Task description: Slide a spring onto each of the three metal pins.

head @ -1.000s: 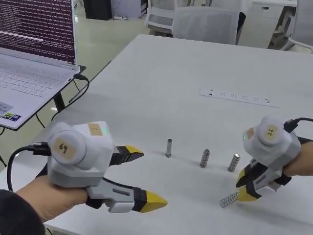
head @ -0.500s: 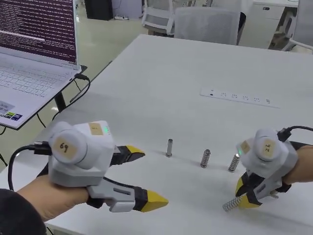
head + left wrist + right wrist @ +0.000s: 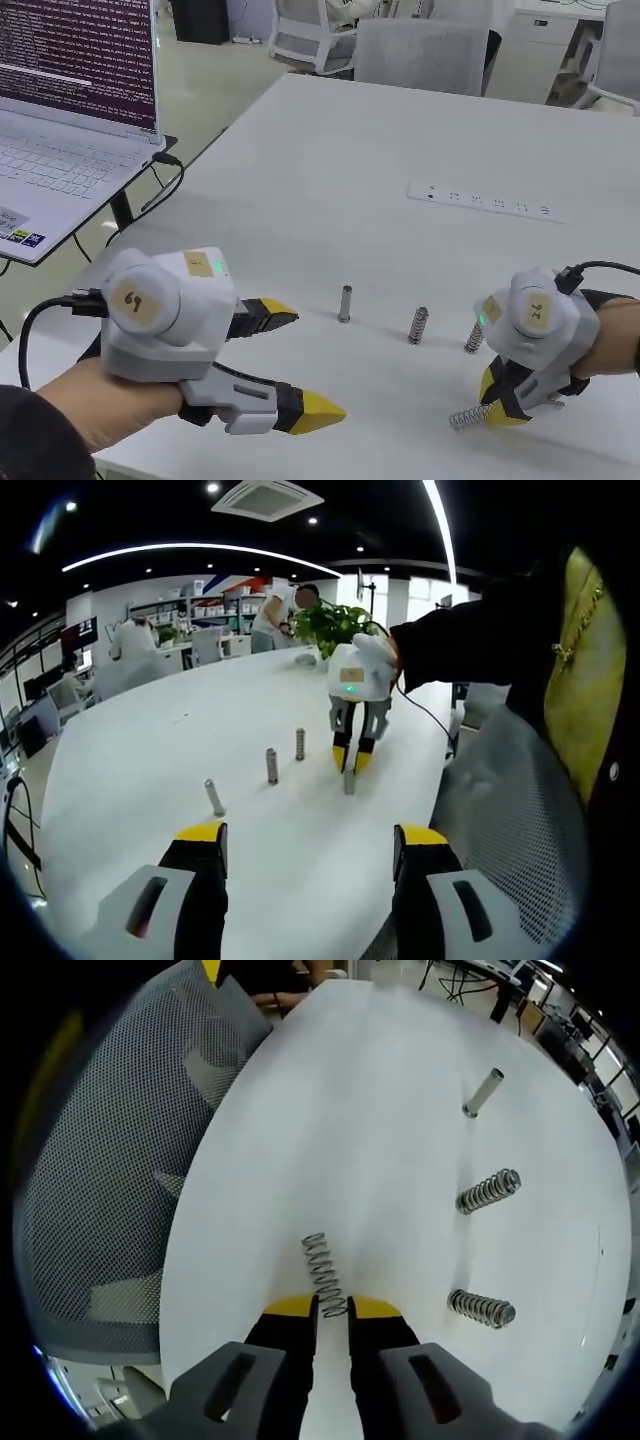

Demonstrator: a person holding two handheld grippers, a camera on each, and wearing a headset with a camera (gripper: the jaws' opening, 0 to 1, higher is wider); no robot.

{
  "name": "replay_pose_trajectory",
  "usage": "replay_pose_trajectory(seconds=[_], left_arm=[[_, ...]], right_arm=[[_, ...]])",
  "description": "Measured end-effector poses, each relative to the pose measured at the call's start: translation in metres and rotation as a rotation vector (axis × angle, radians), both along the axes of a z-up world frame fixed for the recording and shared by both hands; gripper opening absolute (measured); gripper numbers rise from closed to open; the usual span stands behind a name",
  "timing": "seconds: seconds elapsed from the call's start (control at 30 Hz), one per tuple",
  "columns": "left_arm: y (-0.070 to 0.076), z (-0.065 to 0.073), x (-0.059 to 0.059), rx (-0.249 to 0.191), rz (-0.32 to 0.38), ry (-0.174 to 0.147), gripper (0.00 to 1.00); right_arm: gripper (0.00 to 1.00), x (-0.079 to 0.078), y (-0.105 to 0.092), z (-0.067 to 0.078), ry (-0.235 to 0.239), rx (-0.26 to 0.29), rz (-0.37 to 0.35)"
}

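Note:
Three metal pins stand in a row on the white table. The left pin (image 3: 345, 303) (image 3: 483, 1092) is bare. The middle pin (image 3: 418, 325) (image 3: 489, 1191) and the right pin (image 3: 474, 337) (image 3: 482, 1307) each carry a spring. A loose spring (image 3: 468, 417) (image 3: 322, 1268) lies low near the table's front edge, one end pinched in my right gripper (image 3: 505, 405) (image 3: 332, 1310), which is shut on it. My left gripper (image 3: 300, 365) (image 3: 312, 838) hovers open to the left of the pins, holding nothing. In the left gripper view, the bare pin (image 3: 214, 797) is nearest.
An open laptop (image 3: 60, 120) sits on a side stand at the left, with a cable trailing down. A white power strip (image 3: 485, 201) lies farther back on the table (image 3: 330, 170). Office chairs (image 3: 425, 50) stand behind the far edge.
My right gripper has dipped and shifted slightly toward the table's front edge, with the spring in its jaws. The left gripper has stayed put.

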State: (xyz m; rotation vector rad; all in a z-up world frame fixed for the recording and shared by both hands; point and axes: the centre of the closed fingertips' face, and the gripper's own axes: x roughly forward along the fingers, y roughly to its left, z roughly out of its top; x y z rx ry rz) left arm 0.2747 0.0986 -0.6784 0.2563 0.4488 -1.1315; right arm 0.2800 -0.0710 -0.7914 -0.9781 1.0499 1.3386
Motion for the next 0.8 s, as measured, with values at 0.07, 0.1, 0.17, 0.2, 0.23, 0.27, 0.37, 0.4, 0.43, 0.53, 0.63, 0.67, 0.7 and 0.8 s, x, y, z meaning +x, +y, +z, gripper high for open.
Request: replay_pose_trajectory(seconds=[0.07,0.1,0.17,0.2,0.23,0.27,0.37,0.4,0.43,0.53,0.63,0.67,0.7,0.8], left_arm=[[-0.002,-0.001,-0.001,0.003,-0.010,0.001,0.62],[-0.003,-0.001,-0.002,0.005,-0.015,0.000,0.62],[-0.006,-0.001,-0.004,0.007,-0.028,-0.001,0.62],[-0.007,-0.001,-0.004,0.008,-0.034,-0.001,0.62],[-0.010,-0.001,-0.005,0.009,-0.042,-0.002,0.62],[-0.011,-0.001,-0.005,0.008,-0.047,-0.002,0.62],[-0.017,-0.003,-0.007,0.006,-0.066,0.001,0.61],[-0.019,-0.003,-0.007,0.005,-0.071,0.002,0.61],[-0.021,-0.004,-0.008,0.004,-0.077,0.003,0.61],[-0.027,-0.005,-0.013,0.008,-0.104,0.003,0.60],[-0.030,-0.004,-0.015,0.005,-0.119,-0.001,0.60],[-0.030,-0.003,-0.015,0.000,-0.121,-0.002,0.60],[-0.030,-0.003,-0.015,-0.001,-0.121,-0.004,0.60],[-0.030,0.000,-0.015,-0.010,-0.123,-0.008,0.58]], right_arm=[[0.09,-0.001,0.004,0.007,-0.003,0.008,-0.003],[0.09,-0.001,0.007,0.010,-0.001,0.016,-0.012],[0.08,-0.001,0.012,0.017,-0.009,0.024,-0.017],[0.08,-0.001,0.015,0.019,-0.014,0.030,-0.015],[0.08,-0.002,0.018,0.024,-0.018,0.033,-0.010],[0.08,-0.002,0.019,0.026,-0.024,0.034,-0.005],[0.08,-0.004,0.027,0.036,-0.035,0.049,0.001],[0.08,-0.003,0.030,0.039,-0.044,0.059,0.004],[0.08,-0.003,0.032,0.042,-0.051,0.065,0.005],[0.08,-0.002,0.042,0.055,-0.078,0.091,0.009],[0.08,-0.004,0.053,0.070,-0.083,0.141,-0.002],[0.08,-0.005,0.060,0.079,-0.085,0.178,-0.005],[0.08,-0.007,0.064,0.085,-0.084,0.197,-0.007],[0.08,-0.012,0.078,0.105,-0.092,0.248,0.003]])
